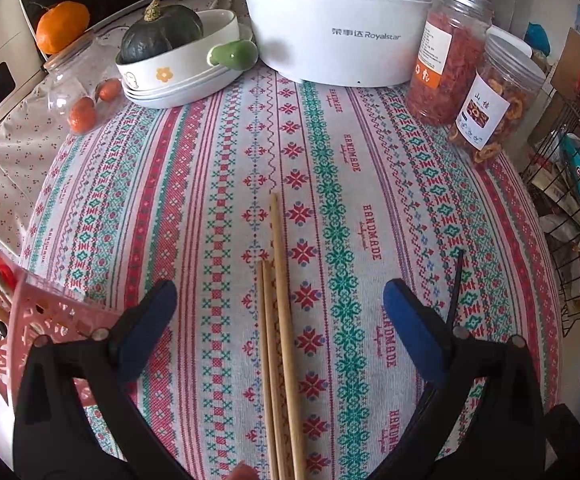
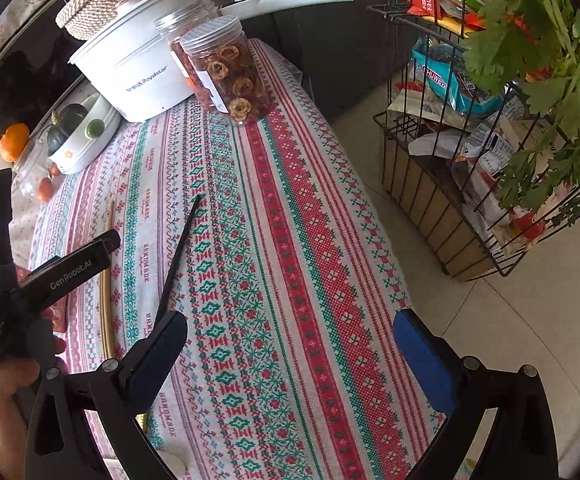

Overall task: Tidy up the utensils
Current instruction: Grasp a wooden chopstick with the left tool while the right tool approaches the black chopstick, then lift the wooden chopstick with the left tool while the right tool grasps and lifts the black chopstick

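Observation:
Three wooden chopsticks [image 1: 278, 344] lie side by side on the patterned tablecloth [image 1: 330, 160], running away from me between the open jaws of my left gripper [image 1: 280, 304]. A black chopstick [image 1: 455, 292] lies just right of the left gripper's right finger; in the right wrist view it [image 2: 178, 256] runs up from beside the left finger. My right gripper [image 2: 290, 332] is open and empty above the cloth near the table's right edge. One wooden chopstick [image 2: 108, 280] shows at the left. A red perforated utensil holder [image 1: 38, 320] stands at the left of the left gripper.
A white Royalstar cooker [image 1: 338, 24], two jars of dried fruit [image 1: 478, 80], a bowl with a squash [image 1: 178, 48] and a glass jar [image 1: 74, 92] stand at the back. A wire rack of packets [image 2: 470, 160] stands on the floor right of the table.

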### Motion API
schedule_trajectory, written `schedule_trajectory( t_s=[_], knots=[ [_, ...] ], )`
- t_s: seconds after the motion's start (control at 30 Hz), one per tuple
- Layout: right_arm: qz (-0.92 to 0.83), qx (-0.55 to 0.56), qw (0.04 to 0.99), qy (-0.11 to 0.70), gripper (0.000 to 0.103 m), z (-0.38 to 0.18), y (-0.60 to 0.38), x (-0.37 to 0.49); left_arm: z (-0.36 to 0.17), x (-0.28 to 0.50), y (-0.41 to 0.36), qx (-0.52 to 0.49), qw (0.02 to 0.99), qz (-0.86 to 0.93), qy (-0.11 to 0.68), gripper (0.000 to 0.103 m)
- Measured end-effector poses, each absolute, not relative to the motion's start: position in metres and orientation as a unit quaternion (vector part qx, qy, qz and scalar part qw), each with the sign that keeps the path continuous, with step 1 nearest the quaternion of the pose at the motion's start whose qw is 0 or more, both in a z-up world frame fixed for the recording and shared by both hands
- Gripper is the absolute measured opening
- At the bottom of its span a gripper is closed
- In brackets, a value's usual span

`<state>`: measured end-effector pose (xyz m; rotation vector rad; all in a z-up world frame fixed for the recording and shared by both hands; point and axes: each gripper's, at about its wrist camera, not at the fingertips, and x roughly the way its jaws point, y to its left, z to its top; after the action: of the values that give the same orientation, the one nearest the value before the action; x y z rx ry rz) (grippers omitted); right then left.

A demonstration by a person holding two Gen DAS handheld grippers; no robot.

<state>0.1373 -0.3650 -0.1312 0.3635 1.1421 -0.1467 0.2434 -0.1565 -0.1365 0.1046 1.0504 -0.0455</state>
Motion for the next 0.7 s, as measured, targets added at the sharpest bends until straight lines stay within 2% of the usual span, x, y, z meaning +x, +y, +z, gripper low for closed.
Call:
schedule_trajectory(
  t_s=[0.17,0.27,0.33,0.37,0.43,0.5,0.63,0.7],
  knots=[
    [-0.061,0.164,0.824,0.539,0.103,-0.133,-0.356,0.142,-0.142,0.268,-0.153,0.018,0.860,-0.025,0.510,0.101],
    [-0.056,0.163,0.823,0.542,0.103,-0.134,-0.352,0.145,-0.145,0.274,-0.151,-0.005,0.854,-0.034,0.520,0.090],
    [-0.054,0.162,0.823,0.542,0.103,-0.135,-0.352,0.147,-0.151,0.279,-0.152,-0.004,0.846,-0.036,0.532,0.073],
    [-0.054,0.161,0.823,0.542,0.103,-0.135,-0.351,0.148,-0.154,0.280,-0.152,-0.006,0.842,-0.037,0.537,0.068],
    [-0.053,0.160,0.823,0.542,0.103,-0.135,-0.351,0.149,-0.158,0.283,-0.151,-0.014,0.839,-0.039,0.543,0.043],
    [-0.052,0.160,0.824,0.542,0.103,-0.135,-0.351,0.149,-0.159,0.284,-0.150,-0.019,0.842,-0.040,0.537,0.037],
    [-0.051,0.159,0.823,0.543,0.103,-0.135,-0.352,0.149,-0.161,0.293,-0.149,-0.040,0.842,-0.065,0.534,0.008],
    [-0.050,0.160,0.822,0.544,0.103,-0.136,-0.352,0.150,-0.163,0.294,-0.150,-0.042,0.841,-0.076,0.535,0.007]
  ],
)
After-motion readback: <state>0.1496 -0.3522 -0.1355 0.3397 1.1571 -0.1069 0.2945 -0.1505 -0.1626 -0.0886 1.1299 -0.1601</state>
